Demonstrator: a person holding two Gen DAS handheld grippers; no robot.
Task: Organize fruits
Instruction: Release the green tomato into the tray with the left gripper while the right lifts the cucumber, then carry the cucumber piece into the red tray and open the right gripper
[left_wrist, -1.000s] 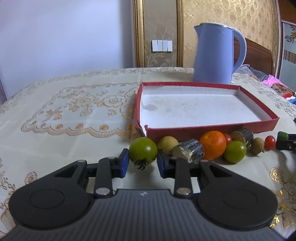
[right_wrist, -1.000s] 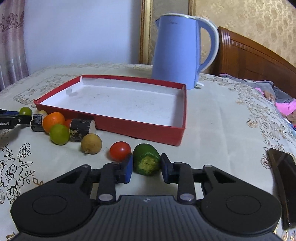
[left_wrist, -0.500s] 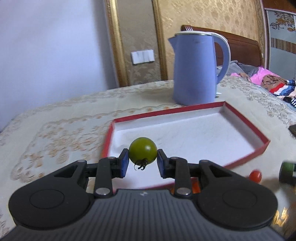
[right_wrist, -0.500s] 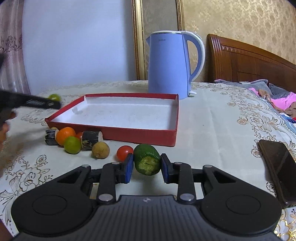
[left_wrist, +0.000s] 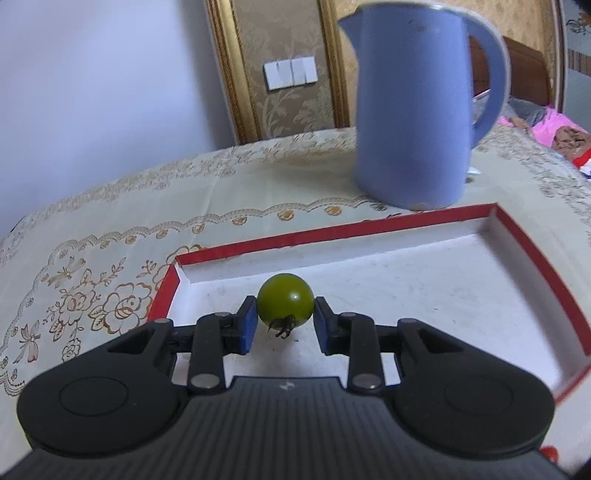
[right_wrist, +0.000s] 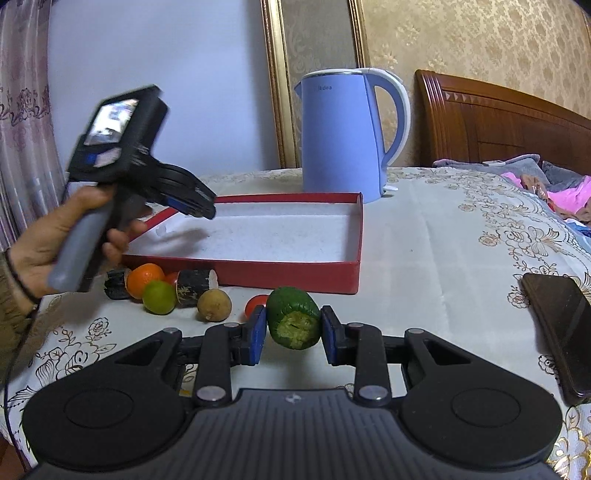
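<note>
Both claws loaded; release hazard over red tray

Left claw (left_wrist: 284, 325) clamps green tomato (left_wrist: 285, 300) above red tray (left_wrist: 532, 254) floor, kettle (left_wrist: 417, 110) at 1 o'clock; round fruit may roll on release; right claw (right_wrist: 293, 334) grips cut green fruit (right_wrist: 293, 321) short of the tray; remaining fruits (right_wrist: 159, 295) crowd 10 o'clock on the surface (right_wrist: 443, 236).

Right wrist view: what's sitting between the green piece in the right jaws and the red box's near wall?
Bare tablecloth only. In the right wrist view the green piece is held ahead of the red box; the red tomato lies just to its left.
</note>
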